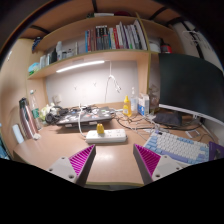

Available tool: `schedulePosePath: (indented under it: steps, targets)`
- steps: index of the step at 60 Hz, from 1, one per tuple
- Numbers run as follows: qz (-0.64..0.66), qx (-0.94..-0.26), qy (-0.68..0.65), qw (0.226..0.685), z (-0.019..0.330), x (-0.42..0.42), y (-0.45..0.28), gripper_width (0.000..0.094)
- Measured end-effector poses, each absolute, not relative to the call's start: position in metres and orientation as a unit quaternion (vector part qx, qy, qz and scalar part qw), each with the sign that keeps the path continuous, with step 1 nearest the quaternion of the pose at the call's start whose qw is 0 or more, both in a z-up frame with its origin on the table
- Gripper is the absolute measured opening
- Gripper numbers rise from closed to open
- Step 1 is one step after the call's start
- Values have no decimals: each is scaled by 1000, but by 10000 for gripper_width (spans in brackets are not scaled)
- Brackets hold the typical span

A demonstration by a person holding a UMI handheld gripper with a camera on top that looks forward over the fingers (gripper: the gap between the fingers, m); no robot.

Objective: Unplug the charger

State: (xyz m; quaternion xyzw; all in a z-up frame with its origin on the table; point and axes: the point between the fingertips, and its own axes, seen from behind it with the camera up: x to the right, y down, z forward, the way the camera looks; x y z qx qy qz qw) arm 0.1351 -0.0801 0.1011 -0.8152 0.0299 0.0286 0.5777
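A white power strip (106, 136) lies on the wooden desk (60, 150), just ahead of my fingers. A yellow charger (100, 128) stands plugged into its top near the left end. My gripper (113, 160) is open, with bare desk between the two magenta pads (82, 160). It is a short way back from the strip and touches nothing.
A keyboard (182, 147) lies to the right of the fingers, below a dark monitor (190, 85). Bottles (130, 105) and cluttered items stand behind the strip. A bookshelf (105, 40) runs above the desk. A tall object (30, 118) stands at the left.
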Motion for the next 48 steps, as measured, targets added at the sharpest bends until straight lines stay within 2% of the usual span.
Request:
schedulePosePath:
  steps: [18,40,48]
  targets:
    - [45,-831,-7,554,62,90,4,830]
    - [27,-832,4,554,44,76,124,813]
    - [30,-833,16,553,36,78,147,756]
